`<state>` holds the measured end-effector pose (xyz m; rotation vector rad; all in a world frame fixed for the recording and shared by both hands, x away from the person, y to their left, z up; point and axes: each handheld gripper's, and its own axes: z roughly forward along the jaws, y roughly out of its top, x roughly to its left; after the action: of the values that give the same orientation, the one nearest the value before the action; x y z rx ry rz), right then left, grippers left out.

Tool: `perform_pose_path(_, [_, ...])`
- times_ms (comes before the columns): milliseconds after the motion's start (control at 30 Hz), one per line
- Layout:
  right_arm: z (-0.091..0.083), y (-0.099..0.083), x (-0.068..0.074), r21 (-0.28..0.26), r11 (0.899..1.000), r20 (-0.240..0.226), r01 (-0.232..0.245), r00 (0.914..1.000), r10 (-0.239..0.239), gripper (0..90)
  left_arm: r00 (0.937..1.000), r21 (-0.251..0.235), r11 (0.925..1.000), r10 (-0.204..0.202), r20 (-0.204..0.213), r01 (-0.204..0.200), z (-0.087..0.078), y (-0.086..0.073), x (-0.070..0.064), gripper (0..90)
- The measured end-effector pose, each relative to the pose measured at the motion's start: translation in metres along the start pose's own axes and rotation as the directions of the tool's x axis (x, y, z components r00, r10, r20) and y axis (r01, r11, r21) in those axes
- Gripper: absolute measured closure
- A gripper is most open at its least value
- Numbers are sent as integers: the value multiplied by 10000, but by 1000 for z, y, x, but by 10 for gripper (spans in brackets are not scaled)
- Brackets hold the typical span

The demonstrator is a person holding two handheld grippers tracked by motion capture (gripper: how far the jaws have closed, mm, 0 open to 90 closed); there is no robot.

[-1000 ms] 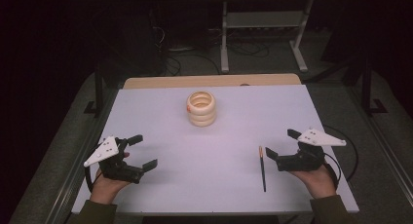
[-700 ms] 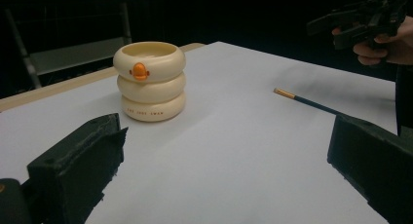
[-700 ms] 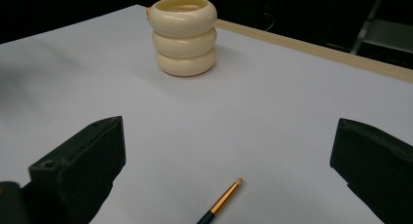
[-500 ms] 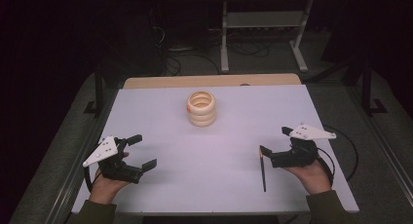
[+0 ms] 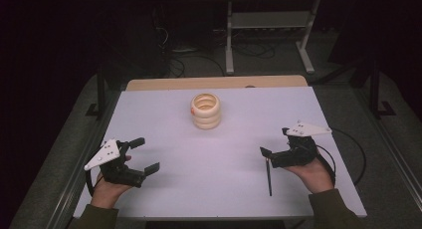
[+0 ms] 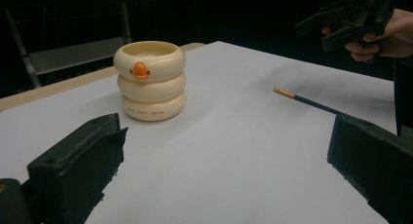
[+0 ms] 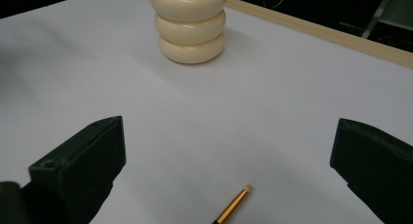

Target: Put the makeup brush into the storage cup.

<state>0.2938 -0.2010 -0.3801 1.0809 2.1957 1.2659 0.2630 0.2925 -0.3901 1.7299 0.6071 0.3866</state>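
My right claw point(image 5: 272, 150), jaws wide, hovers at the frame's lower right over the thin dark brush point(image 5: 268, 176) lying flat; I judge grasping comes next, needing a drop onto its handle.

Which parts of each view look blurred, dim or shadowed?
High view: the floor around the table is dark. Left gripper view: the right gripper is dim, a soft smear above the pen. Right gripper view: the holder casts a faint shadow.
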Motion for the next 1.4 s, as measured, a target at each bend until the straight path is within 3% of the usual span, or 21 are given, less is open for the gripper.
perform_pose_path(300, [7, 5, 1, 430, 9991, -79, 13, 10000, -10, 0, 10000, 45, 10000, 42, -9, -42, 0, 0, 1, 0])
perform_pose_path(567, [16, 9, -1, 1173, 9931, -55, -67, 10000, 74, 0, 10000, 70, 10000, 28, -18, -27, 0, -1, 1, 0])
perform_pose_path(833, [21, 12, 1, 1442, 9895, -136, 88, 9999, -69, 0, 10000, 127, 9999, 58, -30, -58, 0, -1, 2, 0])
perform_pose_path(1400, [32, 18, 0, 2321, 9726, -227, 131, 9997, -81, 0, 9999, 167, 9998, 107, -17, -106, 0, -1, 2, 0])
